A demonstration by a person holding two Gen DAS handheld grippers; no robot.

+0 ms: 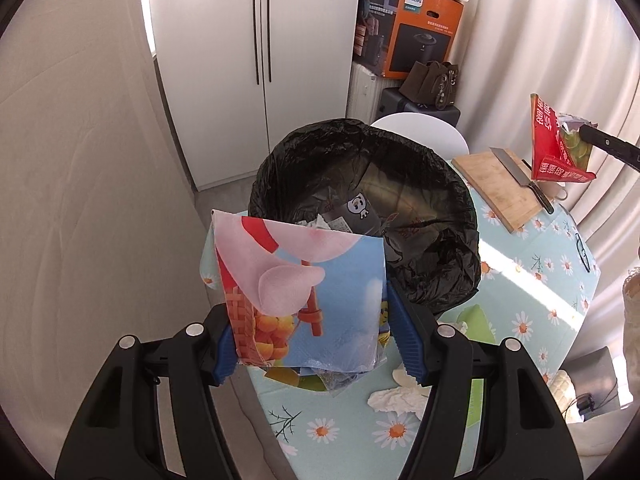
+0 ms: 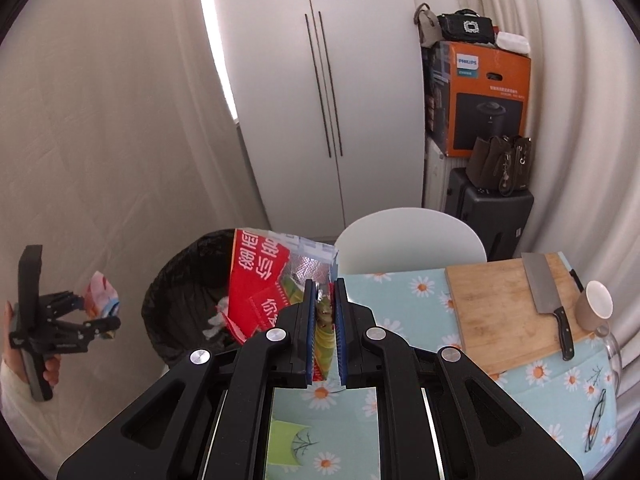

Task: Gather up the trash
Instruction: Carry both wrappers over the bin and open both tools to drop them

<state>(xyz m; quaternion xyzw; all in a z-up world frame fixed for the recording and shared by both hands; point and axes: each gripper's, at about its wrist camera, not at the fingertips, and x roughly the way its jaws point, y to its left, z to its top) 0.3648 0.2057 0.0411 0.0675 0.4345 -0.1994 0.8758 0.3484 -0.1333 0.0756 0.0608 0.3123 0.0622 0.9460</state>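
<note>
The left gripper (image 1: pixel 308 320) held a cartoon-printed wrapper (image 1: pixel 300 288) across its width, raised before the black-lined trash bin (image 1: pixel 440 256), presumably so it could drop inside. Crumpled tissues (image 1: pixel 398 400) lay uncollected on the daisy tablecloth (image 1: pixel 532 320). At right, the right gripper (image 2: pixel 323 320), nearly closed, pinched a red foil snack bag (image 2: pixel 260 276), lifted clear of the table toward the bin.

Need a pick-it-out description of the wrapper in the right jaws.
Start at the black-lined trash bin beside the floral table. In front of it, the right gripper pinches a red packet. White lettering and a torn-open silver lining distinguish it from the left gripper's pastel cartoon bag.
</note>
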